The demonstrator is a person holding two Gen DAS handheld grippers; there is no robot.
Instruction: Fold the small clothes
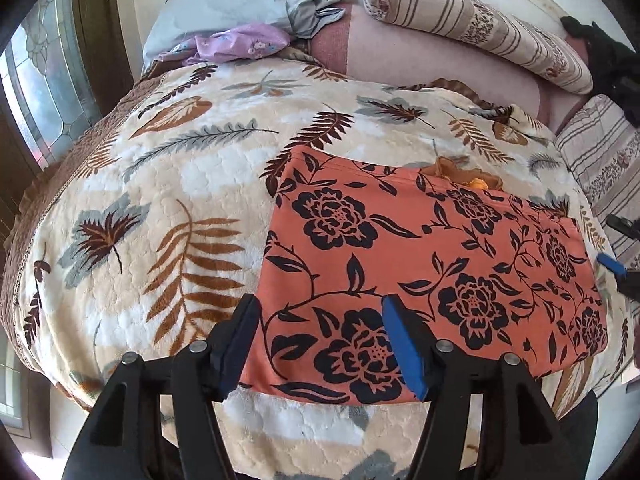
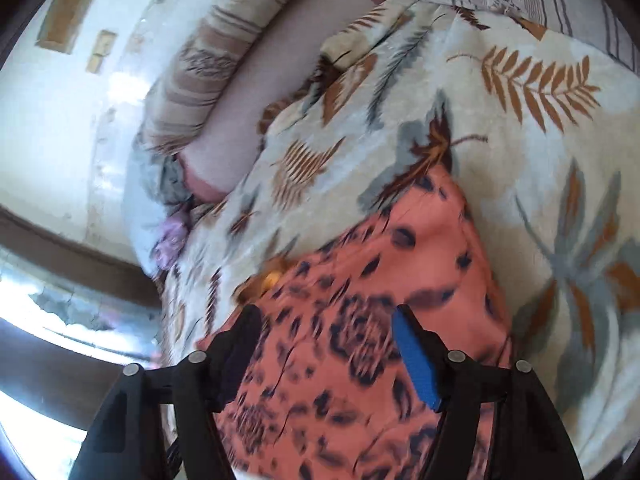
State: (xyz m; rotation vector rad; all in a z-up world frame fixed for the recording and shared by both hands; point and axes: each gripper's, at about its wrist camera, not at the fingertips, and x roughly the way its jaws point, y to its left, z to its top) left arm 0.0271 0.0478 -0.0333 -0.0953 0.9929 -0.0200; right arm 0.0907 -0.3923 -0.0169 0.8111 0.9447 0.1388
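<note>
The cloth [image 1: 432,280], orange with black flowers, lies flat on the blanket [image 1: 160,184] that covers the bed. It fills the lower right of the left wrist view as a folded rectangle, its long axis running from left to right across the frame.

Your left gripper [image 1: 320,344] hangs over the cloth's near left corner. Its left finger sits about on the left edge, its right finger over the print. The fingers are spread and grasp nothing; the cloth lies smooth below them.

In the right wrist view, which is blurred, your right gripper [image 2: 328,352] hovers over the cloth [image 2: 360,360] at its other end, with the fabric running up toward the frame's middle. Its fingers are also released, with no fabric pinched between them. In the left view the tips of that gripper [image 1: 618,256] show at the right edge, beside the cloth's right end.

So each hand is at one short end of the cloth. A next fold would likely bring one short end across to the other, and either hand looks equally near its own end.
</note>
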